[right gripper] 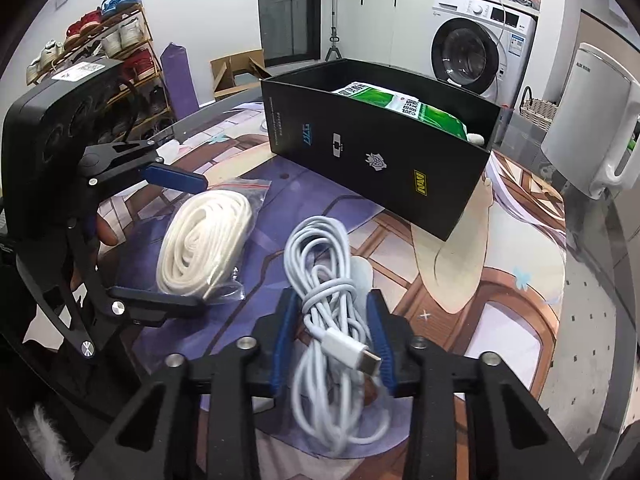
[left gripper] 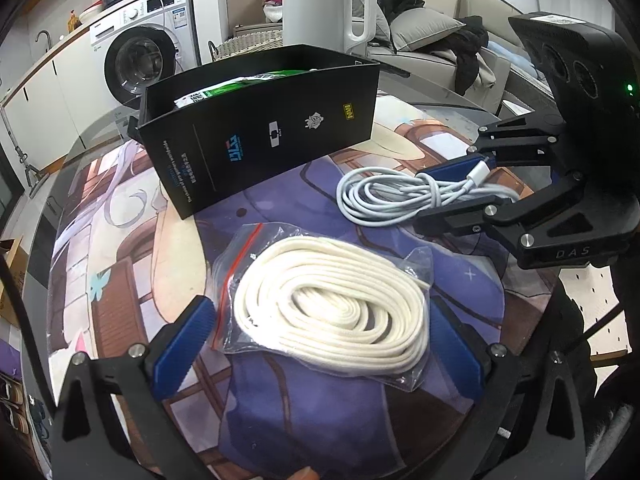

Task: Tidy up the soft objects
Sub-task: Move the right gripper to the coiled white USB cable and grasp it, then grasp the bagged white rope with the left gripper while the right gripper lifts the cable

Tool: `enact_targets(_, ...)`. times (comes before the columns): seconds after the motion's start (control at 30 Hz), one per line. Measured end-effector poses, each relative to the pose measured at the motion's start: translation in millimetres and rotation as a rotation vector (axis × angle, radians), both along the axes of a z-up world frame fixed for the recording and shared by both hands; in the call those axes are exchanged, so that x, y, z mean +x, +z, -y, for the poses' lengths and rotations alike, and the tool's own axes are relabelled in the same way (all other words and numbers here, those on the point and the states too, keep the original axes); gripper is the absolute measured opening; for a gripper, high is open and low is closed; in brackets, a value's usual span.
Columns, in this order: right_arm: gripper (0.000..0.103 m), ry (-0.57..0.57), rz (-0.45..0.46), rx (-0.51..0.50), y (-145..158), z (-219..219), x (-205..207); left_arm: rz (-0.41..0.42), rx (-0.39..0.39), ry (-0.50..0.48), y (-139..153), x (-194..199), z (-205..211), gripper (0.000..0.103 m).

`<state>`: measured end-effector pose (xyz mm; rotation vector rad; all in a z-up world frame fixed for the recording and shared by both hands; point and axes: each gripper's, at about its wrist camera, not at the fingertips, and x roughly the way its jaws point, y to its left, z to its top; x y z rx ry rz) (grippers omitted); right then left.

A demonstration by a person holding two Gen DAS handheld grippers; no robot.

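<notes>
A coiled cream rope in a clear zip bag (left gripper: 332, 304) lies on the printed mat; it also shows in the right wrist view (right gripper: 204, 236). My left gripper (left gripper: 320, 332) is open, its blue pads on either side of the bag; it appears in the right wrist view (right gripper: 188, 240) too. A bundled white USB cable (right gripper: 332, 300) lies on the mat, also seen in the left wrist view (left gripper: 400, 196). My right gripper (right gripper: 334, 312) is shut on the cable bundle; it shows in the left wrist view (left gripper: 460, 184). A black box (left gripper: 260, 132) holding a green packet (right gripper: 400, 104) stands behind.
A white kettle (left gripper: 328, 4) stands behind the box, at the right in the right wrist view (right gripper: 592, 120). The round table's edge (left gripper: 40, 220) curves at the left. A washing machine (right gripper: 476, 52), shoe rack (right gripper: 104, 48) and sofa (left gripper: 440, 40) lie beyond.
</notes>
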<state>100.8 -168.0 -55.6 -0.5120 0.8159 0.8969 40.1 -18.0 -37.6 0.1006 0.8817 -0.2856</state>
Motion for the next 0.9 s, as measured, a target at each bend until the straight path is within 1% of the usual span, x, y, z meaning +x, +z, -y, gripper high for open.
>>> enact_targets(0.17, 0.033, 0.003, 0.001, -0.001, 0.0, 0.7, -0.3, 0.017, -0.029, -0.002, 5.6, 0.3, -3.9, 0.103)
enact_targets(0.3, 0.033, 0.004, 0.003, -0.003, 0.0, 0.7, -0.4, 0.003, -0.035, 0.006, 1.1, 4.3, -5.1, 0.103)
enact_targets(0.4, 0.033, 0.005, 0.003, -0.002, 0.1, 0.7, -0.4, 0.014, -0.021, 0.022, -0.7, 6.5, -1.8, 0.103)
enact_targets(0.5, 0.033, 0.005, 0.003, -0.002, 0.3, 0.9, -0.3, 0.025, -0.035, 0.047, -1.5, 6.9, -2.2, 0.103)
enact_targets(0.67, 0.033, 0.004, 0.004, -0.002, 0.4, 0.9, -1.0, 0.03, -0.026, 0.055, -1.8, 7.4, -0.9, 0.102)
enact_targets(0.7, 0.033, 0.004, 0.005, -0.003, 0.5, 0.5, -1.2, 0.034, -0.022, 0.059, -2.0, 7.1, -0.3, 0.101)
enact_targets(0.77, 0.033, 0.004, 0.005, -0.004, 0.4, 0.2, -1.3, 0.052, -0.017, 0.054, -1.2, 5.5, 0.5, 0.093)
enact_targets(0.83, 0.033, 0.003, 0.005, -0.004, 0.6, 0.1, -1.7, 0.06, -0.021, 0.06, 0.5, 5.3, -1.8, 0.081)
enact_targets(0.87, 0.033, 0.004, 0.005, -0.004, 0.5, 0.2, -1.6, 0.063, -0.023, 0.067, 1.3, 5.8, -4.0, 0.078)
enact_targets(0.9, 0.033, 0.003, 0.005, -0.003, 0.6, 0.2, -1.7, 0.066, -0.028, 0.07, 1.8, 5.8, -5.8, 0.072)
